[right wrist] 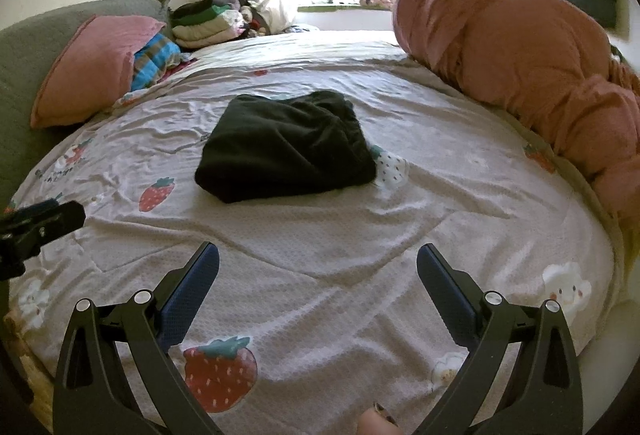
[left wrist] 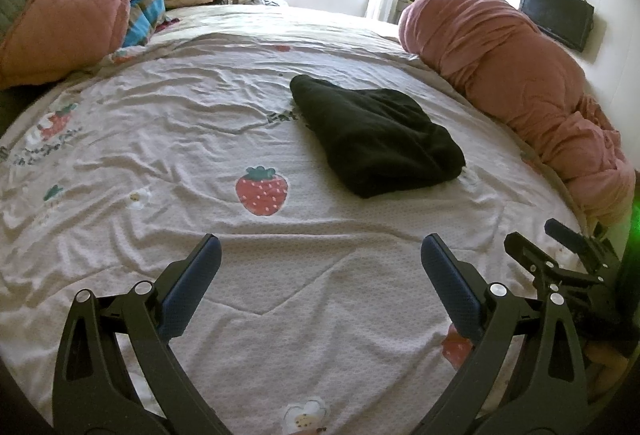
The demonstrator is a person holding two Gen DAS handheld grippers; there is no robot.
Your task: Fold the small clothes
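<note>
The black garment (left wrist: 376, 135) lies folded into a compact bundle near the middle of the bed (left wrist: 160, 139), touching neither gripper; the left gripper (left wrist: 320, 275) hovers over the sheet near the bed's front edge, jaws spread wide and empty; the right gripper (right wrist: 318, 275) hangs just beside it, jaws likewise spread; a rolled pink duvet (right wrist: 520, 47) lines the right edge.

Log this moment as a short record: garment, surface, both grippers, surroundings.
garment: black garment, folded into a compact bundle, lying mid-bed
surface: strawberry-print bedsheet, wrinkled
left gripper: open, empty, short of the garment
right gripper: open, empty, short of the garment
surroundings: pink pillow at left, rolled pink quilt at right, stack of folded clothes behind
</note>
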